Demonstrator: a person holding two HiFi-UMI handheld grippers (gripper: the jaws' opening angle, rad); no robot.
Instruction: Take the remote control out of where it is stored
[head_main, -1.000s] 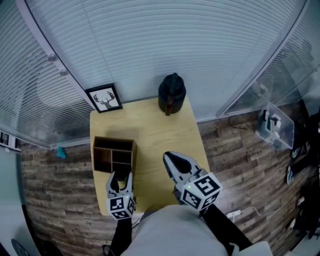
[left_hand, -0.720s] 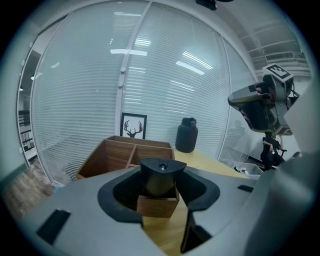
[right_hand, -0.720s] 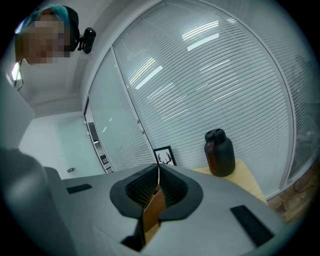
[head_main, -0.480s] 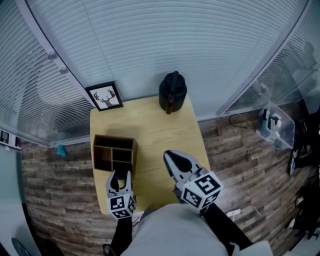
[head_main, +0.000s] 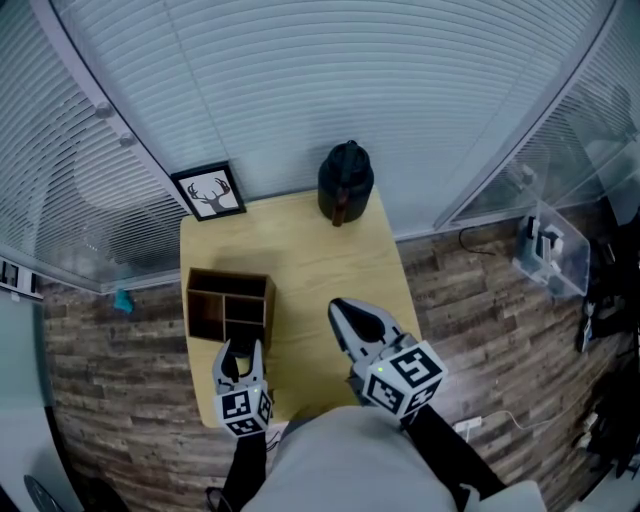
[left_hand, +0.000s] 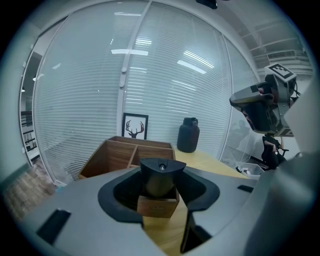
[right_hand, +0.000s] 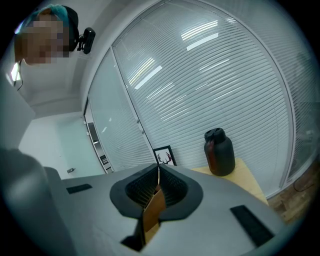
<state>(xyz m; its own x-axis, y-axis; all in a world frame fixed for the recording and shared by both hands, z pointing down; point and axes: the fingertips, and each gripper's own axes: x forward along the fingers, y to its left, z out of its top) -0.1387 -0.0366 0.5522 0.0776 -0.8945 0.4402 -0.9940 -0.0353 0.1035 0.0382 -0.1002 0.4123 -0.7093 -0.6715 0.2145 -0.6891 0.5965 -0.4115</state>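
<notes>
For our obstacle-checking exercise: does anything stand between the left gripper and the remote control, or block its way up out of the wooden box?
Nothing visible does. The left gripper has just been closing its jaws and grips the remote control, upright in the near compartment of the wooden box; nothing covers it from above.

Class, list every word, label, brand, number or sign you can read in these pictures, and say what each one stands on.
No readable text anywhere.
Framed picture: antlered deer drawing, no words.
Marker cubes: black-and-white square patterns, no letters or digits.
Dark jug: no label visible.
Wooden organiser: any mark on its near face is too blurred to read.
</notes>
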